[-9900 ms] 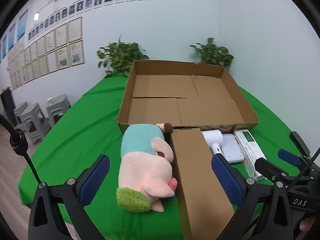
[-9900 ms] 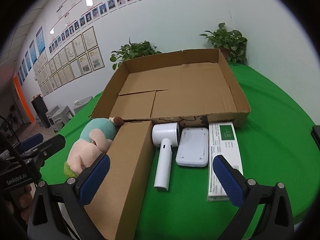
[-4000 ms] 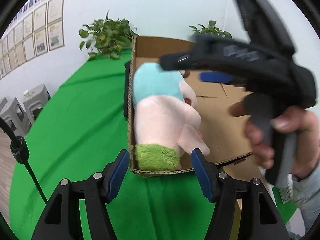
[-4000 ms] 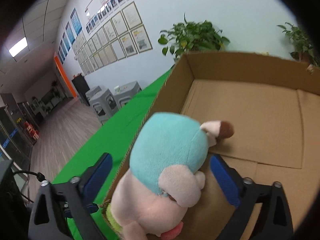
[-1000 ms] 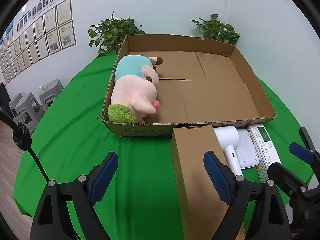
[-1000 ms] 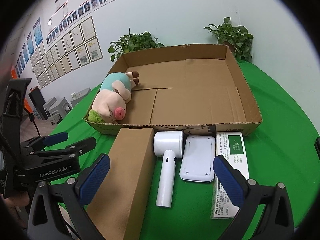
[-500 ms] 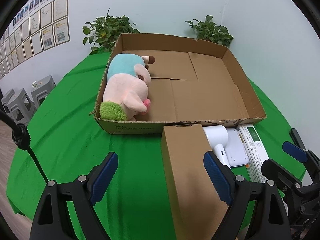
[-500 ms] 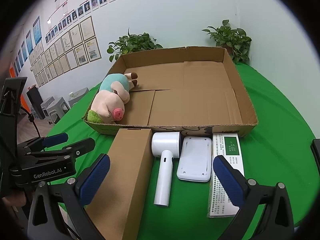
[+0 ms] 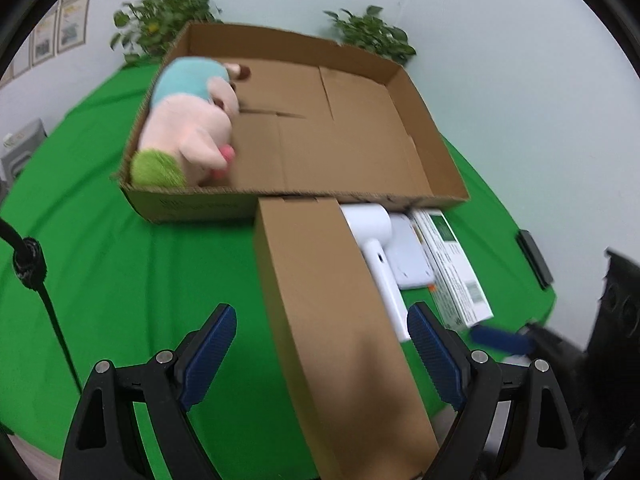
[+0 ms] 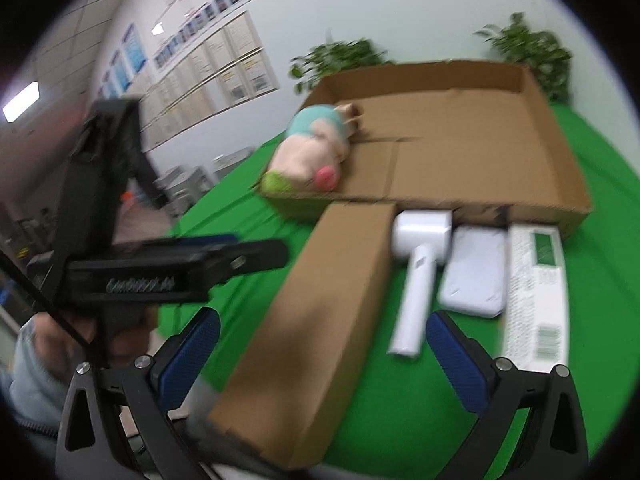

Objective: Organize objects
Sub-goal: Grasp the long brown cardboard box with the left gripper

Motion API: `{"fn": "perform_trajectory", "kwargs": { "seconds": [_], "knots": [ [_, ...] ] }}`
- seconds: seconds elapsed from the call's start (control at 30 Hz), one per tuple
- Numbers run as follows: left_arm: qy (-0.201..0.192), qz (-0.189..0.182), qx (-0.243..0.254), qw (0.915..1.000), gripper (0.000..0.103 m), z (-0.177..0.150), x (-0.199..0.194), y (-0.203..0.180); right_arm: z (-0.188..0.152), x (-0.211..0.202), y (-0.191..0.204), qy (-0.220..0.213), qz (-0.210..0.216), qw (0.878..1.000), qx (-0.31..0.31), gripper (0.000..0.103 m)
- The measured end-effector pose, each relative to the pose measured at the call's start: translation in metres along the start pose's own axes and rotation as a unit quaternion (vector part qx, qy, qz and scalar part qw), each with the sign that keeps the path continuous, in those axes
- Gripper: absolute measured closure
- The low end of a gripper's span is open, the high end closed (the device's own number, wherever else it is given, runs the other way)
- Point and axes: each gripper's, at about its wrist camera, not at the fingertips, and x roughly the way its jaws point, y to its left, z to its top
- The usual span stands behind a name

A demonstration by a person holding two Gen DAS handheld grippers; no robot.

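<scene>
Objects to organize sit on a green-covered bench (image 9: 100, 264), big to small: the open cardboard tray (image 9: 436, 160) at the far side, w/ the plush pig (image 9: 188, 128) already lying in its left end; then the long closed carton (image 9: 328, 320), its far end touching the tray's front wall; beside it the white hair dryer (image 10: 420, 276), a flat white device (image 10: 474, 276) and a white-and-green printed box (image 10: 538, 292), all 3 in a row just in front of the tray. Left tool (image 9: 320, 354) is spread wide, nothing pinched, its 2 pads standing either side of the carton's near half w/o touching. Right tool (image 10: 320, 360) is spread wide too, empty, also framing the carton, w/ the dryer handle just inside its right pad. Step in hand looks like the carton pickup. To do it well: probably a 2-tool job, since the carton is long and looks about as wide as either tool's spread, so centre the pads on its long side walls, 1 tool nearer each end, keep both level, and squeeze evenly. Watch the right pad, which could snag the dryer handle; edge it clear 1st. Lift over the tray's front wall, set down right of the pig.
</scene>
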Motion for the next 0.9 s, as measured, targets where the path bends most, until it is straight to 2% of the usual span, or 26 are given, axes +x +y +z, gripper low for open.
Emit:
{"fn": "perform_trajectory", "kwargs": {
  "seconds": [0.1,0.33,0.43,0.57,0.63,0.77,0.9],
  "knots": [
    [0.029,-0.033,-0.018,0.9989,0.016,-0.006,0.01,0.006,-0.01,0.011,0.008,0.026,0.013,1.0,-0.001,0.0],
    [0.086,-0.106,-0.045,0.9897,0.018,-0.021,0.041,0.013,-0.019,0.045,-0.002,0.077,-0.009,0.996,0.05,0.0],
    [0.097,-0.112,-0.059,0.9872,0.018,-0.025,0.049,0.019,-0.02,0.057,-0.007,0.09,-0.017,0.994,0.063,0.0],
    [0.113,-0.128,-0.076,0.9824,0.018,-0.032,0.059,0.029,-0.023,0.069,-0.002,0.112,-0.002,0.992,0.062,0.0],
    [0.118,-0.131,-0.077,0.9813,0.022,-0.036,0.063,0.031,-0.025,0.076,0.002,0.122,-0.004,0.991,0.056,0.0],
    [0.119,-0.147,-0.086,0.9782,0.023,-0.041,0.067,0.036,-0.027,0.088,0.004,0.134,-0.033,0.989,0.052,0.0],
    [0.108,-0.151,-0.078,0.9795,0.024,-0.046,0.065,0.036,-0.032,0.098,0.011,0.144,-0.066,0.987,0.028,0.0]
  ]
}}
